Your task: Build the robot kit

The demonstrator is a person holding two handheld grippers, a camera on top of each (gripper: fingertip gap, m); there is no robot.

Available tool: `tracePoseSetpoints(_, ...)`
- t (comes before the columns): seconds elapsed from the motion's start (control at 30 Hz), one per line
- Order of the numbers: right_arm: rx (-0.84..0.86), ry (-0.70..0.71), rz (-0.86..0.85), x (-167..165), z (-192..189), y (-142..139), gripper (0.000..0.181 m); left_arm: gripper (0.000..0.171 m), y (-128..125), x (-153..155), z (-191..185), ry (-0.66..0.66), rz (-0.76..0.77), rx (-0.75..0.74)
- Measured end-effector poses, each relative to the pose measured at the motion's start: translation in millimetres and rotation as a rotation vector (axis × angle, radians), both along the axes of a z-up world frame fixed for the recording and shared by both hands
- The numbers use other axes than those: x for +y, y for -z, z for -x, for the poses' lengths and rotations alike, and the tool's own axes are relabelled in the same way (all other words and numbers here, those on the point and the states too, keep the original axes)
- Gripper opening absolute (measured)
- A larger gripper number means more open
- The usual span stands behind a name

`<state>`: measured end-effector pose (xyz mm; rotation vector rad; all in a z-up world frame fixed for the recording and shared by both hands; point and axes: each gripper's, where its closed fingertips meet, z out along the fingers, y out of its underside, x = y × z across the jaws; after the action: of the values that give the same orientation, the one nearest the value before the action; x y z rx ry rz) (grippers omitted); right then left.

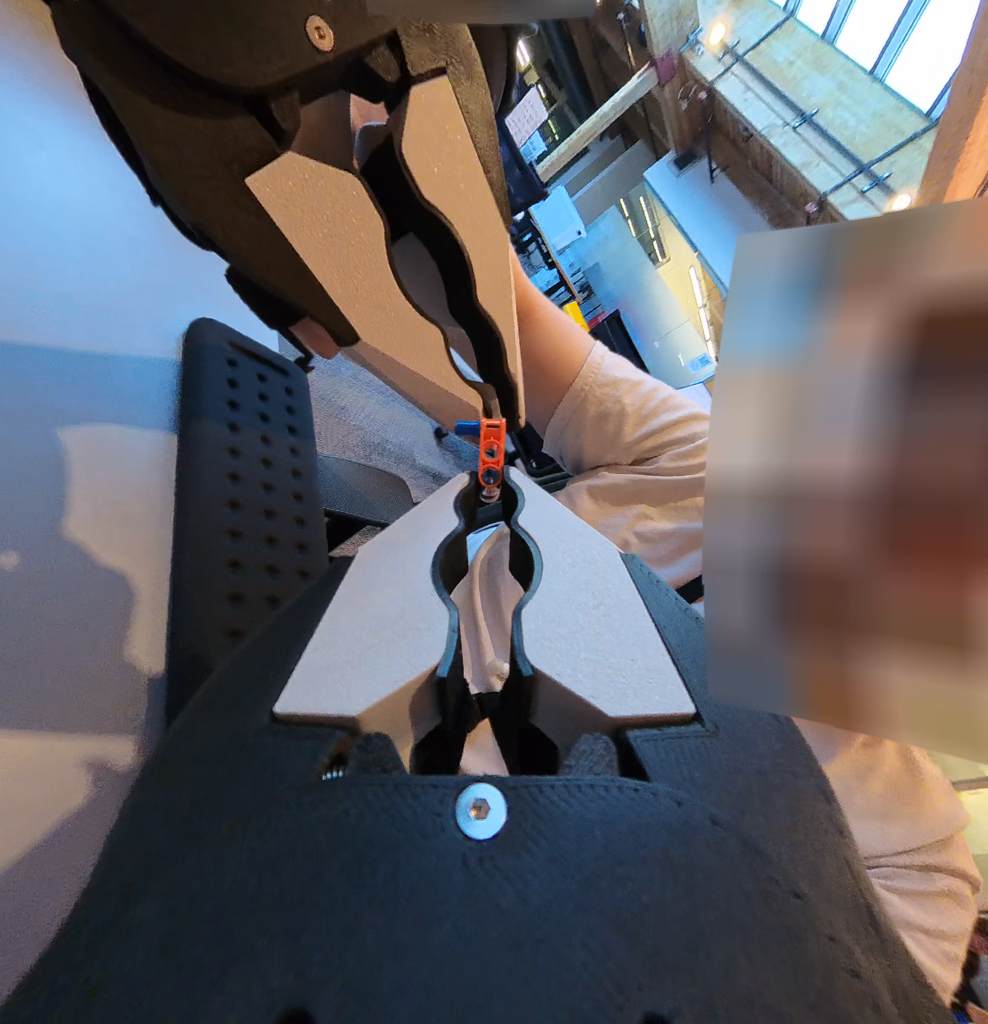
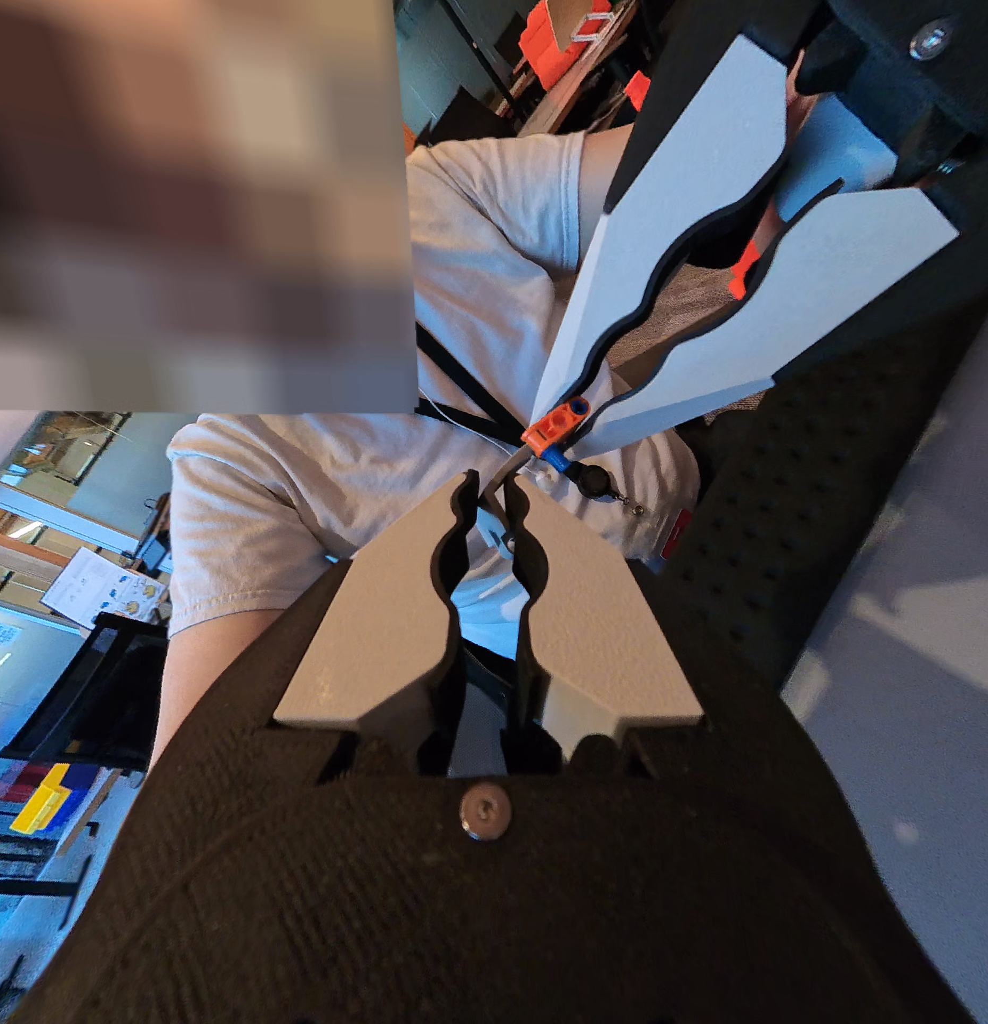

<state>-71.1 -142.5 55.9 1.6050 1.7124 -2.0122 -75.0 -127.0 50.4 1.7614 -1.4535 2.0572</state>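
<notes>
My left gripper point(image 1: 489, 485) is shut on the lower end of a small orange connector piece point(image 1: 491, 451) and holds it in the air. A blue pin point(image 1: 465, 427) sticks out of the piece's upper end to one side. My right gripper point(image 1: 494, 410) comes in from above, tips nearly together, right at the top of the orange piece. In the right wrist view the right gripper point(image 2: 489, 483) pinches a thin grey rod point(image 2: 511, 465) that runs up to the orange piece point(image 2: 555, 424). The left gripper point(image 2: 574, 424) grips that piece, with the blue pin point(image 2: 555, 459) beneath it.
A person in a light T-shirt point(image 1: 619, 443) sits right behind both grippers, with a black badge reel point(image 2: 591, 476) on the chest. A black perforated board point(image 1: 248, 498) lies on the pale table point(image 1: 65, 221). Shelves with orange bins point(image 2: 552, 44) stand far behind.
</notes>
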Motion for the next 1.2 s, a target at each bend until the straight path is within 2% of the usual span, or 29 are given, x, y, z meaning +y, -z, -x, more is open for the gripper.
tracePoseSetpoints(0.13,0.018,-0.032,0.052,2,1,15,0.008,0.006,15,0,2,0.040,0.042,-0.007)
tracePoseSetpoints(0.5,0.012,-0.049,0.158,13,4,55,0.007,0.006,56,1,-2,0.081,-0.008,0.093)
tracePoseSetpoints(0.7,0.028,0.007,0.167,28,7,65,0.009,0.005,64,12,1,0.076,0.071,0.133)
tracePoseSetpoints(0.9,0.077,0.045,0.124,32,13,69,0.014,0.005,67,11,6,0.103,0.016,0.166)
tracePoseSetpoints(1.2,0.114,0.176,0.043,47,12,66,0.022,0.005,66,16,9,0.097,-0.086,0.154)
